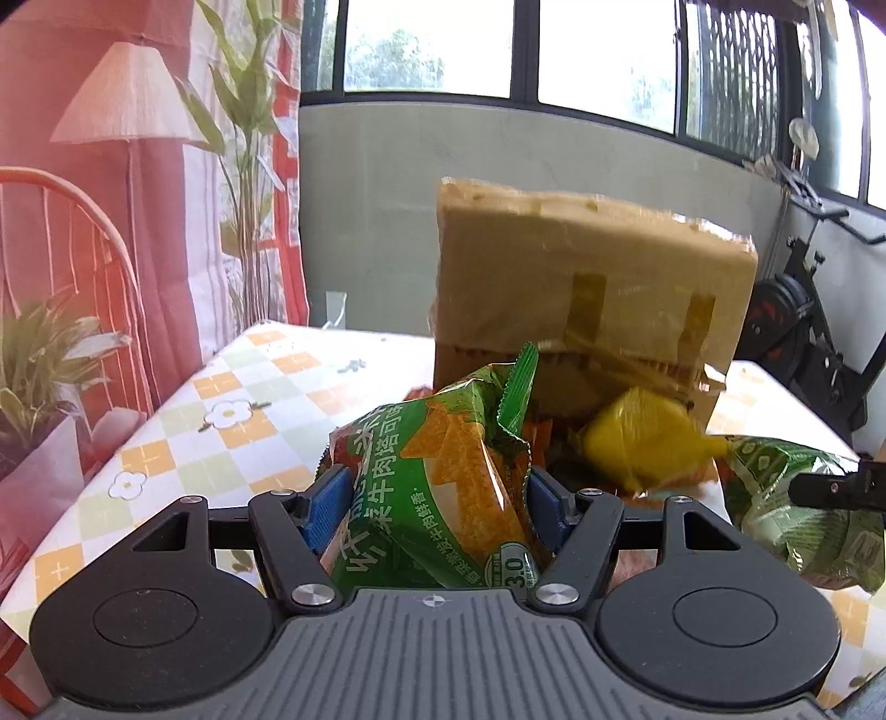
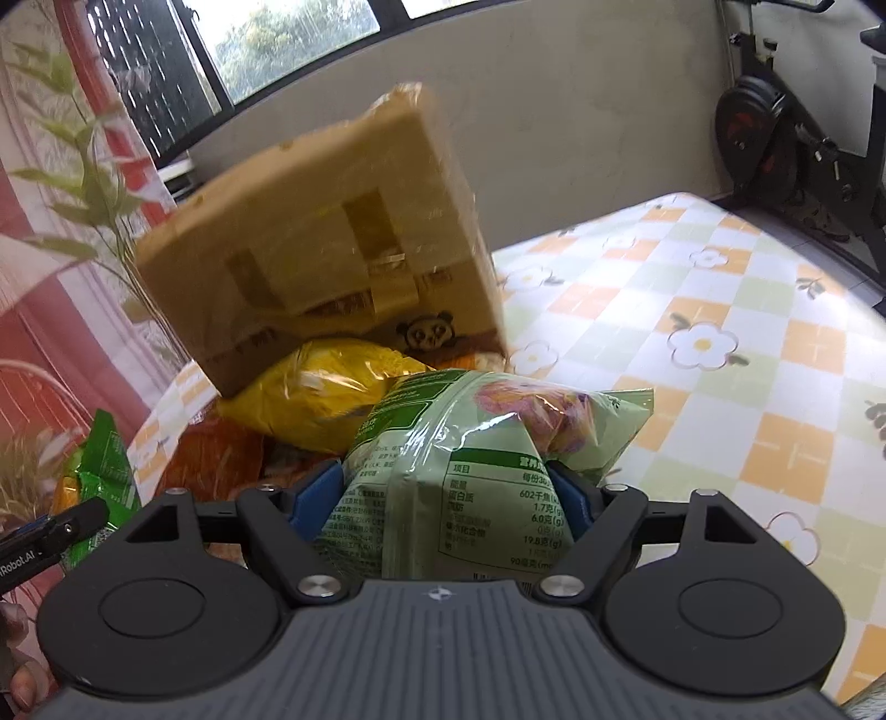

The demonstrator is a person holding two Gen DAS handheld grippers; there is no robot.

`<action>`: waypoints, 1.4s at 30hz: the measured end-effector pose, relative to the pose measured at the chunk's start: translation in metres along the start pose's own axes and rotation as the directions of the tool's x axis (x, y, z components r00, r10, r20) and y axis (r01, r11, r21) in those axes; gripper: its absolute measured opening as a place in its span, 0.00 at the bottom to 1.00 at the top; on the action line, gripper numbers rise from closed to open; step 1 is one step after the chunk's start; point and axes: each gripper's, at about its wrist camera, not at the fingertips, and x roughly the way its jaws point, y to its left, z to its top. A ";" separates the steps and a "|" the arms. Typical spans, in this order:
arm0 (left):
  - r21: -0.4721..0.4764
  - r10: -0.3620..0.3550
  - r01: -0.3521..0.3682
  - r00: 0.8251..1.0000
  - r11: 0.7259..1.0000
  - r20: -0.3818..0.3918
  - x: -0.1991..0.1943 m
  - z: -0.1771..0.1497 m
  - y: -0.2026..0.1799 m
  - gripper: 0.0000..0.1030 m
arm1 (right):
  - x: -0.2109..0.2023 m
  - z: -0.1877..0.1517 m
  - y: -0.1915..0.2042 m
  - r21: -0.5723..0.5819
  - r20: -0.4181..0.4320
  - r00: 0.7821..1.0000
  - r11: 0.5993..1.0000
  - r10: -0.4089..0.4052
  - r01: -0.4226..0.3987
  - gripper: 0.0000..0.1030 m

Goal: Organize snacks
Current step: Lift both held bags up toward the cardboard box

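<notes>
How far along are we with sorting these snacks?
Done: nothing looks sorted yet. In hand: left tongs clamp a green chip bag; right tongs clamp a pale green bag. Left: the yellow bag and an orange packet lie by the cardboard box.

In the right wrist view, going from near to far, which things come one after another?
right gripper closed on the pale green snack bag → yellow plastic snack bag → taped brown cardboard box → grey wall → dark-framed window.
</notes>
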 end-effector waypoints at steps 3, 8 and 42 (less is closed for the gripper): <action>-0.012 0.002 -0.002 1.000 1.000 0.022 -0.006 0.005 0.003 0.68 | -0.008 0.003 0.002 -0.018 0.021 1.000 1.000 -0.002 0.002 0.77; -0.034 0.006 -0.005 0.999 0.999 0.032 -0.009 0.008 0.007 0.68 | -0.014 0.004 0.003 -0.041 0.027 0.999 0.999 -0.020 0.021 0.77; 0.034 -0.169 0.166 0.967 0.986 0.189 0.025 0.140 -0.010 0.69 | -0.021 0.149 0.034 -0.231 0.344 0.934 0.973 0.100 -0.019 0.77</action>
